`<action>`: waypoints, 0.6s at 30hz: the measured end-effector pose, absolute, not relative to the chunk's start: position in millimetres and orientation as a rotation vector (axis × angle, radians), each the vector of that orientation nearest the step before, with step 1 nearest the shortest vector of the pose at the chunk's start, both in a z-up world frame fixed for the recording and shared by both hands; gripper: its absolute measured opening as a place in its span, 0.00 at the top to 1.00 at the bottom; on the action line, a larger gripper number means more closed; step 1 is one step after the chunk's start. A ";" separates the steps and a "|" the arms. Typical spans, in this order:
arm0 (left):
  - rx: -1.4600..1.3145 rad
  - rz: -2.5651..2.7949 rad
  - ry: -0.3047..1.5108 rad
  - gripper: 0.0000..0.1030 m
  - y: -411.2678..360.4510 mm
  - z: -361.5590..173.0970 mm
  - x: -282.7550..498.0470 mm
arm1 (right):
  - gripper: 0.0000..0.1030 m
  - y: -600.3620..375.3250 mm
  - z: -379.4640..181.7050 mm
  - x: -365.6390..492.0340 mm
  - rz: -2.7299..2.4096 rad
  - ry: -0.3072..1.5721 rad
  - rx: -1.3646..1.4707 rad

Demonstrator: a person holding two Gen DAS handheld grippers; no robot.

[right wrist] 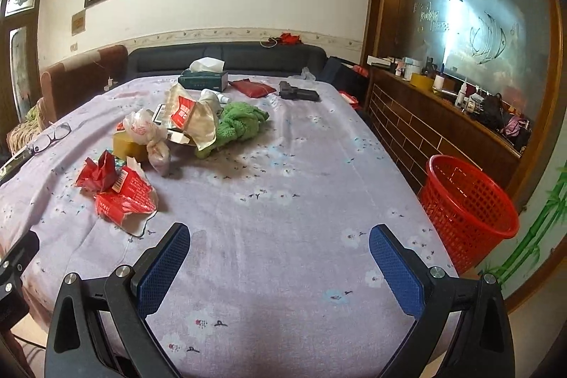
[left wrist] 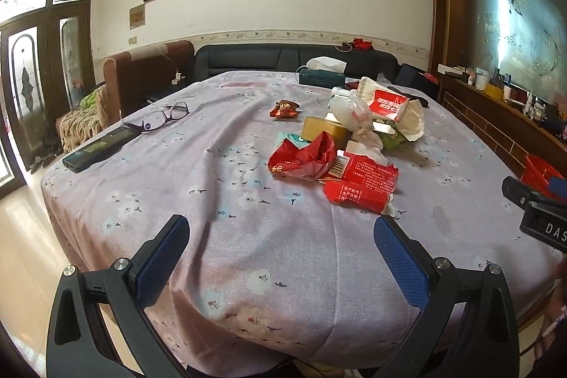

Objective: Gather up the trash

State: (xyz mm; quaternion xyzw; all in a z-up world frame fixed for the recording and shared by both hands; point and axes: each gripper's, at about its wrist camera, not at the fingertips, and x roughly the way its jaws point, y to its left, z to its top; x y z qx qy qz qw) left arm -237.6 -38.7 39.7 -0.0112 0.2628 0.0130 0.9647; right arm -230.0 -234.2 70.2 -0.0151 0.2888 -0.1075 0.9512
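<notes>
Trash lies in a loose heap on the lilac cloth-covered table [left wrist: 248, 137]. Nearest is a crumpled red wrapper [left wrist: 304, 158] and a torn red packet [left wrist: 361, 179], also seen as the red packet [right wrist: 124, 197] in the right wrist view. Behind them sit a white plastic bag [left wrist: 351, 112], a gold box [left wrist: 322, 130] and a torn paper bag with a red label [left wrist: 393, 108]. A small red foil wrapper [left wrist: 283, 108] lies apart. A red mesh basket [right wrist: 467, 204] stands beside the table's right edge. My left gripper [left wrist: 281, 236] and right gripper [right wrist: 280, 243] both hover open above the near table edge, holding nothing.
Glasses [left wrist: 164, 117] and a dark remote [left wrist: 99, 149] lie at the left. A tissue box [right wrist: 203, 78], a red pouch [right wrist: 253, 87], a black object [right wrist: 297, 92] and a green cloth [right wrist: 237, 123] sit further back. A sofa [left wrist: 290, 59] and a wooden sideboard [right wrist: 443, 130] border the table.
</notes>
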 end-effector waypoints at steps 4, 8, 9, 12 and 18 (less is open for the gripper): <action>-0.039 -0.001 0.539 0.00 -38.7 36.4 -240.4 | 0.00 -235.6 70.2 -229.0 -0.223 0.588 -0.028; -0.036 -0.002 0.503 0.00 -38.1 43.3 -246.3 | 0.00 -234.5 71.0 -230.6 -0.228 0.579 -0.035; -0.032 0.015 0.485 0.00 -37.0 46.6 -247.2 | 0.00 -234.9 71.2 -231.0 -0.227 0.576 -0.035; -0.009 0.053 0.416 0.00 -37.4 59.5 -248.1 | 0.00 -235.8 70.6 -231.3 -0.227 0.574 -0.029; 0.083 0.070 0.357 0.00 -49.4 72.6 -241.4 | 0.02 -234.0 69.9 -230.4 -0.220 0.572 -0.021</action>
